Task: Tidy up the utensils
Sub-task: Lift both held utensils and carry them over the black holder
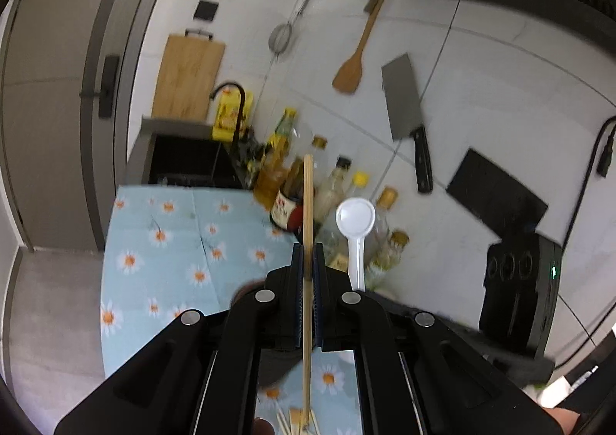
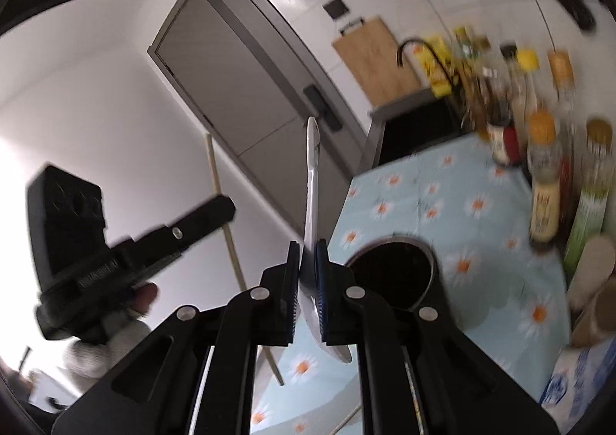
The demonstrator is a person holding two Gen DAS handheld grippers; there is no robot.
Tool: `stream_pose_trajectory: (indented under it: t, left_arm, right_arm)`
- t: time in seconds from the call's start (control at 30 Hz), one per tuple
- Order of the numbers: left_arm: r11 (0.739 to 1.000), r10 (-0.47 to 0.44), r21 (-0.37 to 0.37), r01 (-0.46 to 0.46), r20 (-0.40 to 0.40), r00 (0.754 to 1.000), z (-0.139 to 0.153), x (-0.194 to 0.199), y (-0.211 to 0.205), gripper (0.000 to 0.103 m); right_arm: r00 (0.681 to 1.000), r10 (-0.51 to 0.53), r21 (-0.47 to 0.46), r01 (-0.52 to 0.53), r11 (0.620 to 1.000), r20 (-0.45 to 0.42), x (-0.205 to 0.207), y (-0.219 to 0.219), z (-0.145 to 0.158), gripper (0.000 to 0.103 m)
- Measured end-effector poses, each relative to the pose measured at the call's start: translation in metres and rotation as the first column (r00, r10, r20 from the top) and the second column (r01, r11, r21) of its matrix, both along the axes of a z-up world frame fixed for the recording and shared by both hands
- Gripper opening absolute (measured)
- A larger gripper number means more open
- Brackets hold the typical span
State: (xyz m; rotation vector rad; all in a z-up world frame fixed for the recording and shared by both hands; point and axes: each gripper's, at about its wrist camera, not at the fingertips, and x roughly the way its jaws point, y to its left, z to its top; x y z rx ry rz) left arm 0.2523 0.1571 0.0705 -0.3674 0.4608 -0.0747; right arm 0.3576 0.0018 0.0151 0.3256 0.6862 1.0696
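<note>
Holding a chopstick [image 1: 308, 227] in my left tongs [image 1: 308, 261], I see the two pads pinched tight on the stick with no gap to spare. It runs straight through the jaws: its upper part sticks out past the tips towards the bottles [image 1: 292, 180], and its lower part drops back between the arms to more chopsticks [image 1: 296, 421] at the bottom edge of the view. Below lies the tabletop [image 1: 161, 254] with its daisy cloth. Just right of my left tongs, a white spoon [image 1: 356, 227] stands upright, bowl up, its handle going down behind the right jaw's arm. On the wall beyond hang a wooden spatula [image 1: 352, 65] and a cleaver [image 1: 408, 115].

In the right wrist view, the left tongs [image 2: 215, 209] show at the left, the chopstick [image 2: 227, 219] crossing them on a slant. My right tongs [image 2: 308, 254] are closed on the spoon [image 2: 312, 180], which sits edge-on between the pads; one end rises past the tips, the other, broader end hangs below the pads. Just right of the tongs, a dark round holder [image 2: 396, 269] stands on the cloth, with bottles [image 2: 543, 180] further right.
</note>
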Motion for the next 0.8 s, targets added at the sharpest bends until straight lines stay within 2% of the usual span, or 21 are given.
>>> stream_pose_trajectory:
  t: [0.17, 0.27, 0.37, 0.47, 0.7, 0.8]
  left_arm:
    - [1.000, 0.022, -0.012, -0.021, 0.090, 0.996, 0.014, 0.007, 0.010, 0.004]
    - [0.998, 0.048, 0.021, -0.052, 0.158, 0.986, 0.019, 0.010, 0.011, 0.004]
    - [0.996, 0.057, 0.053, -0.069, 0.198, 0.978, 0.018, 0.015, 0.010, 0.004]
    - [0.998, 0.035, 0.043, -0.046, 0.235, 0.971, 0.012, 0.020, 0.011, 0.004]
    - [0.999, 0.018, 0.040, -0.028, 0.245, 0.969, -0.012, 0.032, 0.009, 0.004]
    - [0.998, 0.013, 0.052, -0.026, 0.238, 0.971, -0.024, 0.037, 0.008, 0.004]
  right_arm:
    - [0.999, -0.012, 0.046, 0.010, 0.999, 0.047, 0.011, 0.012, 0.000, 0.010]
    - [0.998, -0.028, 0.091, 0.023, 0.996, 0.055, 0.021, 0.015, -0.004, 0.010]
    - [0.997, -0.050, 0.097, 0.045, 0.994, 0.056, 0.030, 0.018, -0.010, 0.010]
    - [0.997, -0.057, 0.100, 0.052, 0.994, 0.042, 0.040, 0.022, -0.019, 0.010]
    - [0.996, -0.088, 0.086, 0.086, 0.993, 0.017, 0.050, 0.022, -0.044, 0.010]
    - [0.995, -0.094, 0.045, 0.093, 0.995, 0.020, 0.051, 0.027, -0.052, 0.010]
